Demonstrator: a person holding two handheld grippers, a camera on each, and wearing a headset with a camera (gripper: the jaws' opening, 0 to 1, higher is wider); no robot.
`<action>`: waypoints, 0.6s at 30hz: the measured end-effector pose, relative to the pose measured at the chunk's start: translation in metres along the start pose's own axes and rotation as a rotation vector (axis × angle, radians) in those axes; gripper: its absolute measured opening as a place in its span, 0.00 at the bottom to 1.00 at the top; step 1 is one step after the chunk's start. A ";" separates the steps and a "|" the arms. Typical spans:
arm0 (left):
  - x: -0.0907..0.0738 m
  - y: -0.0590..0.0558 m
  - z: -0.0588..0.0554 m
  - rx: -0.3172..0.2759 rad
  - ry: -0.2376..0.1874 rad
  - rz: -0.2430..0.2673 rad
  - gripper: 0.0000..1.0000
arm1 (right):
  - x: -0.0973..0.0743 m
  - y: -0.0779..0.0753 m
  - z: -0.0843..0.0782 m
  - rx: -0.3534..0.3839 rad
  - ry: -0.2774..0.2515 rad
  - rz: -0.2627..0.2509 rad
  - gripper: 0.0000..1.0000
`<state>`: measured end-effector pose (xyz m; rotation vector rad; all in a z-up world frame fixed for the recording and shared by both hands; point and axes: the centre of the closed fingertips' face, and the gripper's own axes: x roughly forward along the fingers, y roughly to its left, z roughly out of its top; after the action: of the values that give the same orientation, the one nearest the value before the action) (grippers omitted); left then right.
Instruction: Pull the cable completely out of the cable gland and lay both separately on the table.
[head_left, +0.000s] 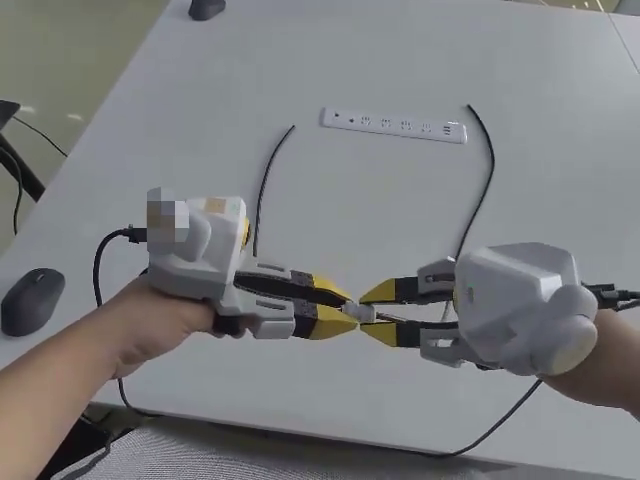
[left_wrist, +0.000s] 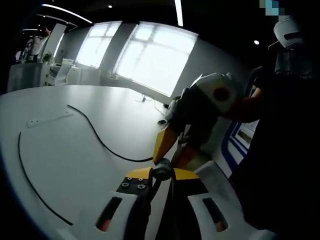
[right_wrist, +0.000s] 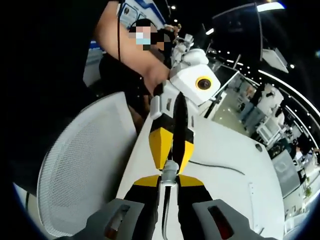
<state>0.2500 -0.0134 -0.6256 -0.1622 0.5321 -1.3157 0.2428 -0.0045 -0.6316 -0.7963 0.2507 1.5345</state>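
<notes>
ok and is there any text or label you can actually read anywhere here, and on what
None readable.
Power strip: marks by the sockets, too small to read.
Blue and white panel in the background of the left gripper view: blurred, nothing legible.

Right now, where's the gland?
Head view, low centre: the gland is held above the near edge of the table, between the tips of the left gripper and right gripper.
</notes>
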 end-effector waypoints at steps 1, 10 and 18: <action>0.000 0.000 0.000 0.012 0.002 0.001 0.15 | 0.000 0.000 0.000 0.004 0.000 0.002 0.08; -0.001 0.001 -0.001 0.043 -0.007 0.011 0.15 | -0.005 -0.007 0.002 0.251 -0.055 -0.006 0.11; -0.008 0.004 0.007 0.072 -0.033 0.038 0.15 | -0.031 -0.030 0.000 0.523 -0.155 -0.124 0.18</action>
<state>0.2556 -0.0059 -0.6185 -0.1139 0.4571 -1.2906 0.2686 -0.0247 -0.6032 -0.2725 0.4555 1.3208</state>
